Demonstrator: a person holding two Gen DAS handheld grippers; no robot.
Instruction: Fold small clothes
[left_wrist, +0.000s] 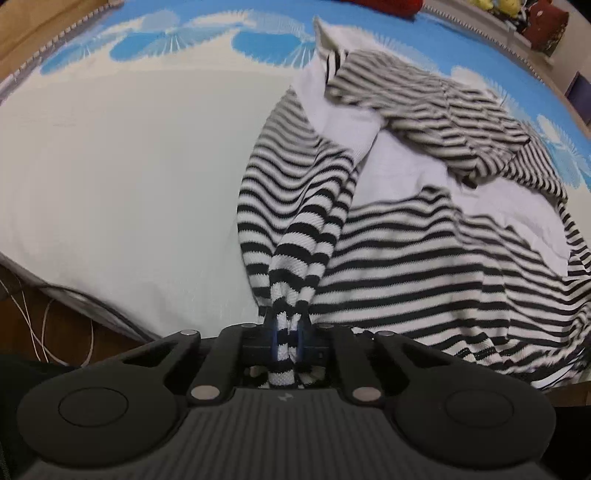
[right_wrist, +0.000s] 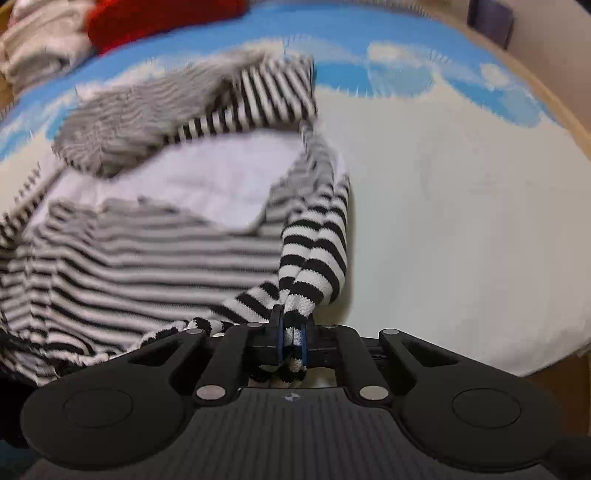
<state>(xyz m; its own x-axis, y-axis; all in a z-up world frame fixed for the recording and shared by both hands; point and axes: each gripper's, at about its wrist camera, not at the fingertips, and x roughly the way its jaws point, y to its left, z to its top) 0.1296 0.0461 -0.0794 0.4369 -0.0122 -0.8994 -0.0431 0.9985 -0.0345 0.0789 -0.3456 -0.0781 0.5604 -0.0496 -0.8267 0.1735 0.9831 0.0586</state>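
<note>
A black-and-white striped garment (left_wrist: 406, 236) with white inner fabric lies crumpled on the bed. My left gripper (left_wrist: 287, 325) is shut on a bunched striped edge of it, at the garment's left side, pulled taut toward the camera. In the right wrist view the same striped garment (right_wrist: 147, 251) spreads to the left, blurred. My right gripper (right_wrist: 291, 325) is shut on a bunched striped edge at the garment's right side. Both pinched ends poke out behind the fingers.
The bed has a white sheet (left_wrist: 129, 177) with a blue cloud-pattern cover (left_wrist: 221, 40) at the far side. A red item (right_wrist: 159, 18) and pale folded cloth (right_wrist: 37, 40) lie at the far left. The bed's near edge (left_wrist: 92, 306), wooden floor and white cables (left_wrist: 44, 332) show at lower left.
</note>
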